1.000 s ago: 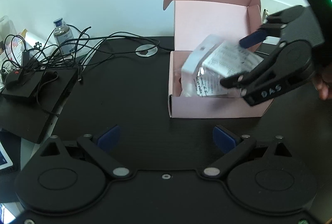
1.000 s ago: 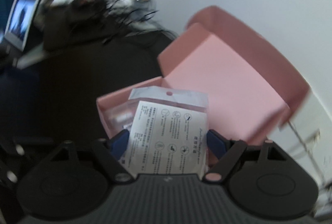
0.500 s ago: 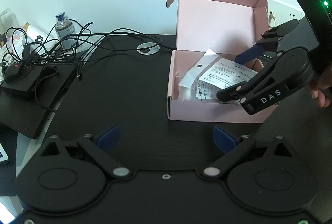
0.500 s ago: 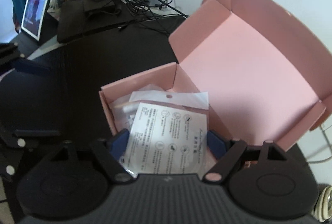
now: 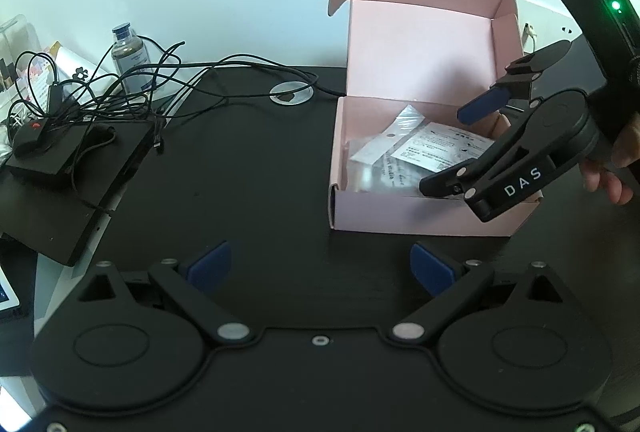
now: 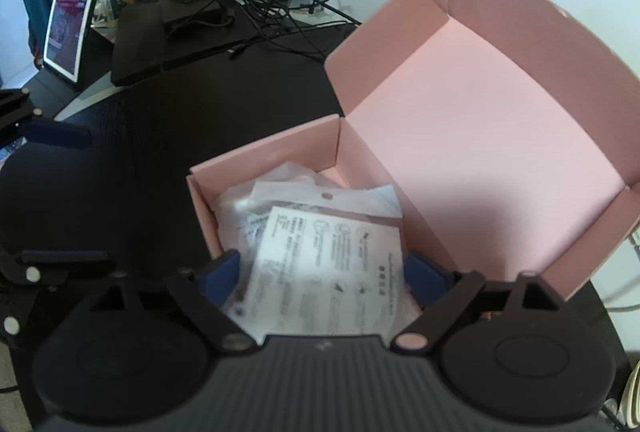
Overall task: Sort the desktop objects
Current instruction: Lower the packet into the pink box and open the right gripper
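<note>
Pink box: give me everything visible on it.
The pink box looks like matte cardboard, pink inside and out. Its hinged lid stands open and upright at the back, side flaps folded in. The box sits flat on the black desk, toward the wall. Inside lie clear plastic packets, the top one showing a white printed sheet. The right tool reaches into the box from its right side, jaws opening with that top packet between them. The left tool is clear of it.
</note>
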Motion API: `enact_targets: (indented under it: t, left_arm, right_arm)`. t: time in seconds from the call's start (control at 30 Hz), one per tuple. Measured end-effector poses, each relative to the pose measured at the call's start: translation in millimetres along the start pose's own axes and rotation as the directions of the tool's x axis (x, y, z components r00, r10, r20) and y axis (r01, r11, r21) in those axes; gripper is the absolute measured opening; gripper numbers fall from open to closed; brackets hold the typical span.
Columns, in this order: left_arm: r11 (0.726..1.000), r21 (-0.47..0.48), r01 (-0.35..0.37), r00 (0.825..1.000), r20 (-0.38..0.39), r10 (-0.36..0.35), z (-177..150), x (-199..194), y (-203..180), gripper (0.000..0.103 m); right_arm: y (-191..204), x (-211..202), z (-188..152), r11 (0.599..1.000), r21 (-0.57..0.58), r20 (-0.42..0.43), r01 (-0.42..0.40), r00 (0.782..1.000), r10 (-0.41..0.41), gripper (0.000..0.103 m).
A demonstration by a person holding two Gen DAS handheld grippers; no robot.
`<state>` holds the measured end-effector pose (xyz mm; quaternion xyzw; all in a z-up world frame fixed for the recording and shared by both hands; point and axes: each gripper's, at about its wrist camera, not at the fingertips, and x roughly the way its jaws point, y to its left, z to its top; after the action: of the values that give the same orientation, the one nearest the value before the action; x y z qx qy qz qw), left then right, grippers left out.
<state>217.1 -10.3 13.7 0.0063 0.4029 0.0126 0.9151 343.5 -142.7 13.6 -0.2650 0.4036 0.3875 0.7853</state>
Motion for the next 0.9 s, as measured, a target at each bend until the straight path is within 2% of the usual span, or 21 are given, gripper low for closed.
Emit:
enact_targets:
  t: [0.17, 0.37, 0.53, 0.6, 0.67, 0.7, 0.77, 0.87, 0.9]
  left_arm:
    - [1.000, -0.019, 0.005, 1.000, 0.001, -0.005, 0, -1, 3, 0.098]
    - [1.000, -0.016, 0.017, 1.000, 0.011, -0.016, 1, -4, 2, 0.098]
    - [0.999, -0.026, 0.020, 1.000, 0.013, -0.020, 1, -5, 4, 0.098]
    - [0.999, -0.031, 0.023, 1.000, 0.011, -0.023, 2, -5, 5, 0.098]
    - [0.999, -0.033, 0.025, 1.000, 0.012, -0.024, 2, -5, 5, 0.098]
    - [0.999, -0.032, 0.026, 1.000, 0.012, -0.026, 2, -5, 6, 0.098]
    - [0.999, -0.029, 0.028, 1.000, 0.015, -0.027, 2, -6, 5, 0.098]
    - [0.999, -0.020, 0.028, 0.999, 0.018, -0.028, 2, -7, 4, 0.098]
    - [0.999, -0.018, 0.028, 0.999, 0.017, -0.027, 2, -6, 4, 0.098]
  right_arm:
    - [2, -11, 4, 1.000, -0.017, 0.026, 0.005, 1.000, -0.004, 0.098]
    - [-1, -29, 8, 1.000, 0.001, 0.067, 0.016, 0.998, -0.016, 0.098]
    - [-5, -60, 9, 0.998, 0.060, 0.167, -0.013, 0.986, 0.002, 0.097]
    - [-9, -72, 7, 0.995, 0.100, 0.206, -0.019, 0.979, -0.002, 0.090]
    - [-17, -80, 5, 0.987, 0.158, 0.224, -0.028, 0.975, -0.008, 0.074]
    - [-20, -82, 3, 0.981, 0.190, 0.226, -0.026, 0.974, -0.018, 0.069]
    - [-25, -84, -2, 0.969, 0.247, 0.221, -0.023, 0.975, -0.033, 0.054]
    - [-22, -77, -10, 0.957, 0.284, 0.190, -0.051, 0.982, -0.004, 0.038]
    - [-19, -73, -12, 0.956, 0.286, 0.173, -0.067, 0.985, 0.017, 0.036]
